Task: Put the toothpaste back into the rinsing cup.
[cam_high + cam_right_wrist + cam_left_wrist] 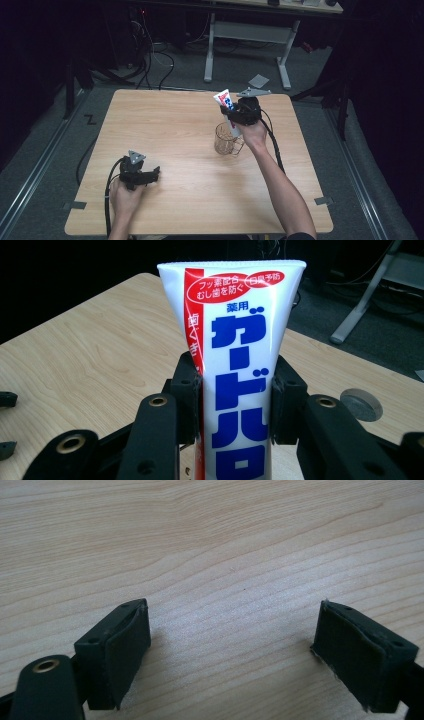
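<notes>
A: High view first: where's the tube (226, 107)?

B: Up in the right gripper (239, 116), tilted, crimped end highest, its lower end over the mug (226, 139). I cannot tell whether it touches the glass.

A: And the grip?

B: Right gripper view has both fingers (187, 390) pressed against the tube's (235, 385) sides, closed on it about mid-length. Blue and red lettering faces that camera.

A: The left gripper (142, 175)?

B: Low over the near left part of the surface (165, 125), well apart from the mug. Left gripper view shows its fingers (125, 645) spread wide over bare wood (225, 555), nothing between them.

A: Anything in the way around the mug?

B: Nothing on the wood beside it. Its handle points toward the near right, just under the right hand (254, 134). A cable (275, 150) trails from that gripper along the forearm.

A: Beyond the surface?

B: A white desk frame (250, 35) on the floor behind, loose cables (155, 60) at far left, and a round grey cap (361, 404) set into the wood near the edge.
</notes>
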`<state>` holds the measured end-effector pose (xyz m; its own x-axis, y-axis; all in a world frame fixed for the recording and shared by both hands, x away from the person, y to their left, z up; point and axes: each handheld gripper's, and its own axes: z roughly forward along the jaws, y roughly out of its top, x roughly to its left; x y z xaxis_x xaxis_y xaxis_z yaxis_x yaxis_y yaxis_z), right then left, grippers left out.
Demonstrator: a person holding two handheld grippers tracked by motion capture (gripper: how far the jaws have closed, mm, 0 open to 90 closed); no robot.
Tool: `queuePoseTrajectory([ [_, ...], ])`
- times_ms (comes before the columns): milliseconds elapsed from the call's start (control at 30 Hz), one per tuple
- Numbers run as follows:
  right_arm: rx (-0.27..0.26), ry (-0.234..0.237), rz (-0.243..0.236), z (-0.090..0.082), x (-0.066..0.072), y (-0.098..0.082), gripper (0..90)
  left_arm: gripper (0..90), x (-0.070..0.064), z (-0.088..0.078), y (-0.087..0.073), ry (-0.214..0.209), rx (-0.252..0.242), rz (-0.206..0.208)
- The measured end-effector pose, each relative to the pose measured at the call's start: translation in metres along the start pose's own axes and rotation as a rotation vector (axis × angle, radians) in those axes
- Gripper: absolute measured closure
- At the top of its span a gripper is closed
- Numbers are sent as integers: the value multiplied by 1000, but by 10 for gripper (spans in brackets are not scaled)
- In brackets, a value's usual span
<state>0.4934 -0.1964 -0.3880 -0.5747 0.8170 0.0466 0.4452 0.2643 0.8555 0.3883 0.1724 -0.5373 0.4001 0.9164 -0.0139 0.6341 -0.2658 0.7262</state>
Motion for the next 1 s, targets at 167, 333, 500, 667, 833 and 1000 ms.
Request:
queuePoseTrajectory([
  [167,9,-3,4,3,-1,-1,639,151,0,0,0,0,-2,-2],
  [333,5,-5,-4,5,0,-1,639,151,0,0,0,0,-2,-2],
  [500,5,0,-5,5,2,-2,637,151,0,0,0,0,0,0],
  [667,11,9,-2,9,3,-3,634,151,0,0,0,0,0,0],
  [833,22,13,-8,12,6,-4,635,152,0,0,0,0,-1,-1],
  [1000,35,14,-1,15,5,-6,634,152,0,0,0,0,-1,-1],
])
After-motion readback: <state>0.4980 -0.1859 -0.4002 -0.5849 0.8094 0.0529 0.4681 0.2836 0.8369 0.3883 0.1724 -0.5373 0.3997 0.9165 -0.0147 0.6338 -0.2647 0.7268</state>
